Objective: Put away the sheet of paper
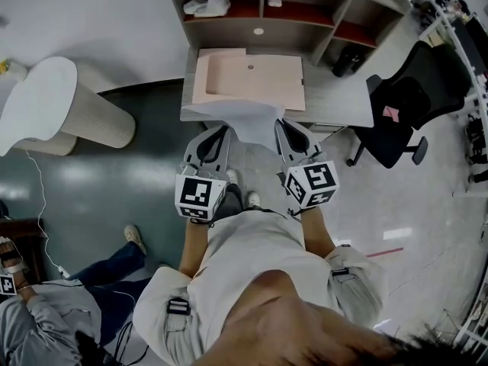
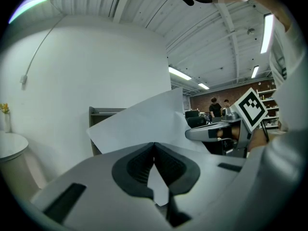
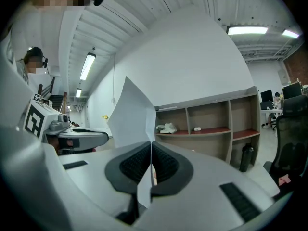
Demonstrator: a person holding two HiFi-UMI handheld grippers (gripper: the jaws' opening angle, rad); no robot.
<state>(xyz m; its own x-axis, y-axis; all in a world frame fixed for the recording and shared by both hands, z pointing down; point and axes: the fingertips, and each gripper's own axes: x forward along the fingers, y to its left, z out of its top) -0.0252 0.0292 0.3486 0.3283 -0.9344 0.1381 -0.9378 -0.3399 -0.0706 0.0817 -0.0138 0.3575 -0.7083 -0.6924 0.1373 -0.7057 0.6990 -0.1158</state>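
Observation:
A white sheet of paper (image 1: 245, 120) hangs in the air between my two grippers, just in front of a grey desk (image 1: 335, 107). My left gripper (image 1: 223, 131) is shut on the sheet's left side and my right gripper (image 1: 284, 126) is shut on its right side. In the left gripper view the paper (image 2: 144, 124) rises out of the closed left gripper (image 2: 154, 146). The right gripper view has the paper (image 3: 130, 114) standing up bent from the closed right gripper (image 3: 151, 146). A tan folder (image 1: 252, 78) lies open on the desk beyond the sheet.
A shelf unit (image 1: 305, 10) with red-lined compartments stands behind the desk. A black office chair (image 1: 400, 120) is at the right, a black bottle (image 1: 347, 61) beside the desk. A round white table (image 1: 46, 101) stands left. A seated person (image 1: 69, 303) is at lower left.

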